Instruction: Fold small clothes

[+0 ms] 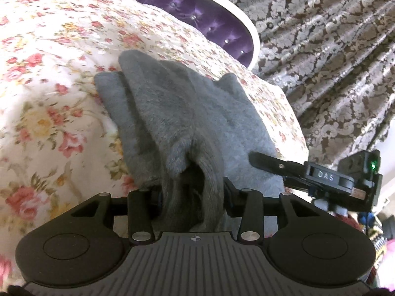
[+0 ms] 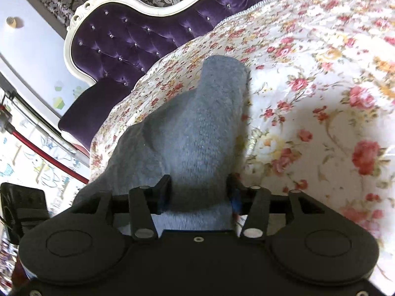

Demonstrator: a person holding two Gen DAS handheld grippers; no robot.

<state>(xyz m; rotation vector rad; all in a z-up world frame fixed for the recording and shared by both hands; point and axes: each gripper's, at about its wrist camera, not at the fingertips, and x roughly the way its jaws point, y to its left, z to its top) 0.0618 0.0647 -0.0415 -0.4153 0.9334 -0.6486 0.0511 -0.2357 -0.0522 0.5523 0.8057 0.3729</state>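
A grey fuzzy sock-like garment (image 1: pixel 177 113) lies lengthwise on the floral bedspread (image 1: pixel 49 74), its near end bunched between the fingers of my left gripper (image 1: pixel 191 192), which is shut on it. My right gripper (image 2: pixel 198 192) is shut on the garment's other near edge (image 2: pixel 197 128); the cloth stretches away from it to a rounded end. The right gripper (image 1: pixel 308 175) also shows at the right of the left wrist view, beside the garment. Cloth hides the fingertips in both views.
A purple tufted headboard with a white frame (image 2: pixel 128 39) stands at the bed's far end. Patterned brown and silver curtains (image 1: pixel 333 49) hang beyond the bed's edge. A red and white pole and clutter (image 2: pixel 37 153) lie off the bed's left side.
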